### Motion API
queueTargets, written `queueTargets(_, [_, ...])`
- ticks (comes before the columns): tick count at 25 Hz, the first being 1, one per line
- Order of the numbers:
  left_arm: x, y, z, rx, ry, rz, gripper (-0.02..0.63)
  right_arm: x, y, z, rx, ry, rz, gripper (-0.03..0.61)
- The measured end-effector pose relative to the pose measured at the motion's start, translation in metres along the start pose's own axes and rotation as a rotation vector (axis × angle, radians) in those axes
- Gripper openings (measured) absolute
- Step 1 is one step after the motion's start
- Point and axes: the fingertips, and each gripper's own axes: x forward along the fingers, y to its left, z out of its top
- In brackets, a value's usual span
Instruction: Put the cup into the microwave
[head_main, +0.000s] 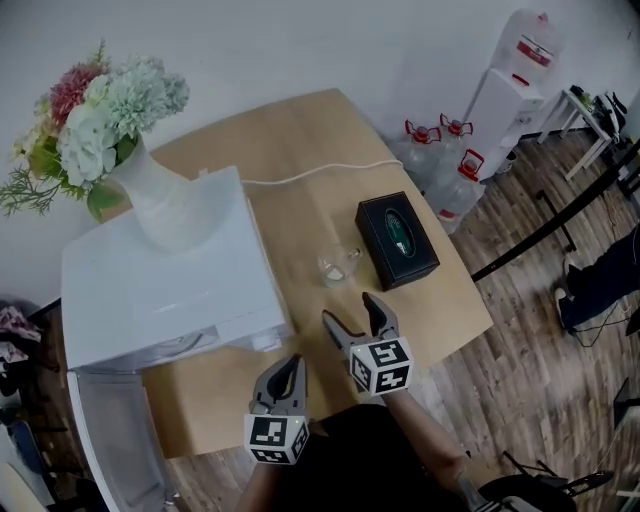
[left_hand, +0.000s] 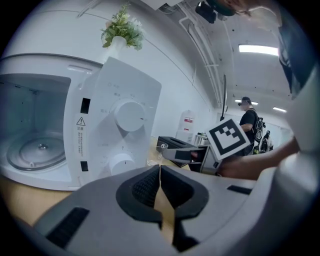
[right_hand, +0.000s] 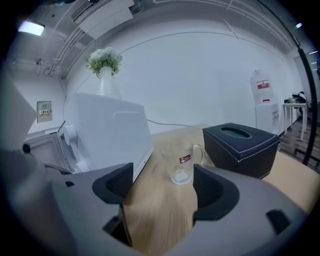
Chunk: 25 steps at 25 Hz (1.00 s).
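**Cup on the table, right gripper wide open in front of it**

From my remote seat, the head view showed the glass cup (head_main: 338, 265) standing upright on the wooden table (head_main: 300, 140), just right of the frame's centre. It sat between the white microwave (head_main: 160, 290) on the left and a black tissue box (head_main: 397, 240) on the right, touching neither.

The right gripper (head_main: 349, 308) was just below the cup in that view and pointed at it. In the right gripper view its jaws stood wide apart with nothing between the pads. The cup sat beyond them, in the middle of the frame, with its handle turned toward the tissue box.

The left gripper (head_main: 292, 362) was at the lower centre of the head view, beside the microwave's front corner. In the left gripper view its jaws met at the tips and held nothing.

The microwave door (head_main: 110, 440) hung open at the lower left of the head view. In the left gripper view I could see into the cavity at the left of the frame, where the glass turntable (left_hand: 37, 150) lay.

A white vase of flowers (head_main: 150, 195) stood on top of the microwave.
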Motion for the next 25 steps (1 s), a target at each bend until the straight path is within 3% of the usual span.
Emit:
queueTargets(6, [0.017,-0.001,-0.003,-0.016,0.024,0.019,0.006,0.033,-0.012,0.0,-0.056,0.03,0.026,0.352])
queueTargets(25, [0.036,-0.003,-0.016,-0.072,0.083,0.034,0.006,0.1,-0.035,0.009,-0.089,-0.037,-0.005,0.353])
